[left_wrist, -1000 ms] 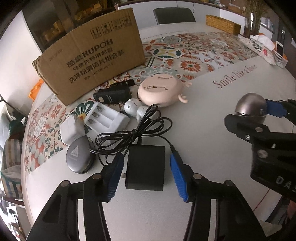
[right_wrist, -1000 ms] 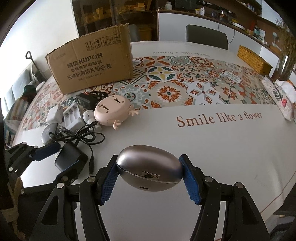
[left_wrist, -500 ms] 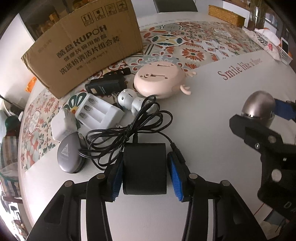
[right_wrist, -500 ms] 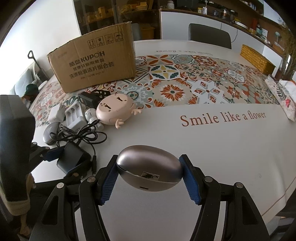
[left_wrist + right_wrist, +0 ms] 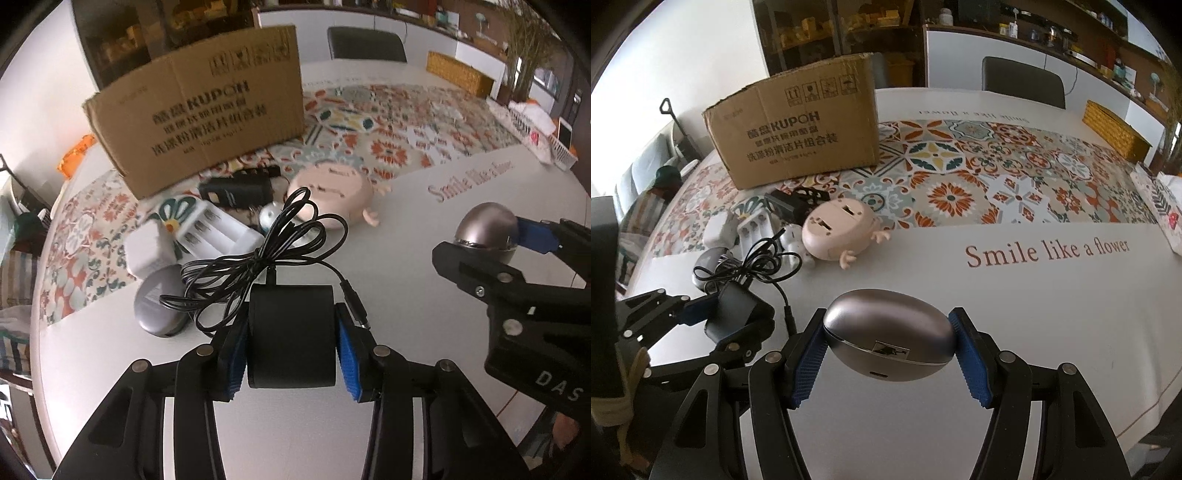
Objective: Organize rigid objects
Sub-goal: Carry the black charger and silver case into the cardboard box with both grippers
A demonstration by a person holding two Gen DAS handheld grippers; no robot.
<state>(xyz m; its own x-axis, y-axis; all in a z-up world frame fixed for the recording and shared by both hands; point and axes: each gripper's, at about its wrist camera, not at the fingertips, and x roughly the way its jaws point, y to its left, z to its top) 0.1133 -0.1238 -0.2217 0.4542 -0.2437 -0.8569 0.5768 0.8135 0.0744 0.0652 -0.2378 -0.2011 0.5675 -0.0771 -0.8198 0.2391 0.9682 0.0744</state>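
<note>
Left gripper [image 5: 291,347]: fingers clenched on the black power adapter [image 5: 291,334], blue pads pressing both its flanks.
Right gripper [image 5: 890,360]: fingers grasping the grey egg-shaped case [image 5: 888,338], above bare bench [image 5: 1034,306].
Adapter's place: between the left fingers, at 6 o'clock of the clutter pile; its tangled cable [image 5: 266,254] trails toward 12 o'clock over the white battery charger [image 5: 218,230].
Doing it well: I judge a slow, straight lift best, so the cable loops clear the charger and the pink round toy [image 5: 332,194] without dragging them; then carry toward the cardboard box [image 5: 207,114] at 11 o'clock.
Changed: a second ago the left fingers straddled the adapter, apart from it; they have just closed on it.
</note>
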